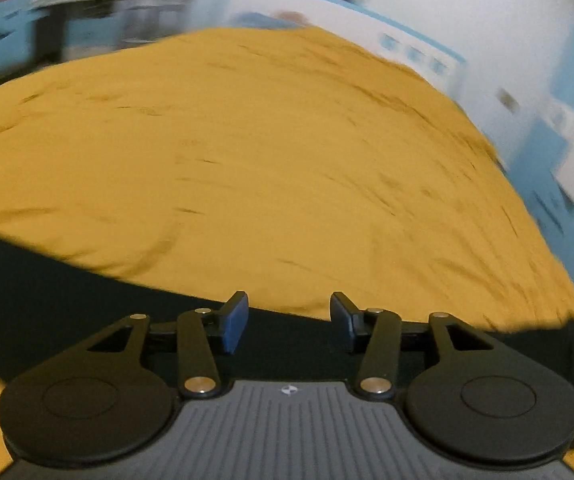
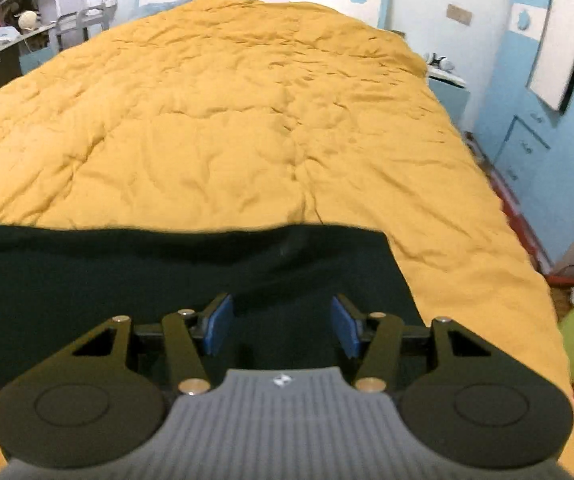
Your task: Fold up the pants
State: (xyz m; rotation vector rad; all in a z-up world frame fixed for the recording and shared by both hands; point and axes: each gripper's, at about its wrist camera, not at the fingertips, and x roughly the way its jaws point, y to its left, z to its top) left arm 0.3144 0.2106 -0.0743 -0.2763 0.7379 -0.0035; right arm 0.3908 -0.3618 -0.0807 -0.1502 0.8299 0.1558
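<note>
**Both grippers empty above the pants: watch for a one-layer grab**

Your left gripper has its blue-padded jaws spread with nothing between them; so does your right gripper. Neither pad touches cloth. The dark, flat-lying fabric pants sit on the near end of the rumpled mustard-yellow quilted bedspread, directly under the right gripper. In the left view they show only as a dark band at the bottom, with that gripper over their far edge.

The left view is smeared with motion blur, so you cannot judge that edge well. Close there now and you may well nip the bedspread along with the pants, or miss the pants altogether.

On the right, the cloth is so dark that layers and seams cannot be told apart. A pinch could take only the top layer, and the fold would drag open and skew.

Uneven grips on the two sides would probably twist the fold line.
</note>
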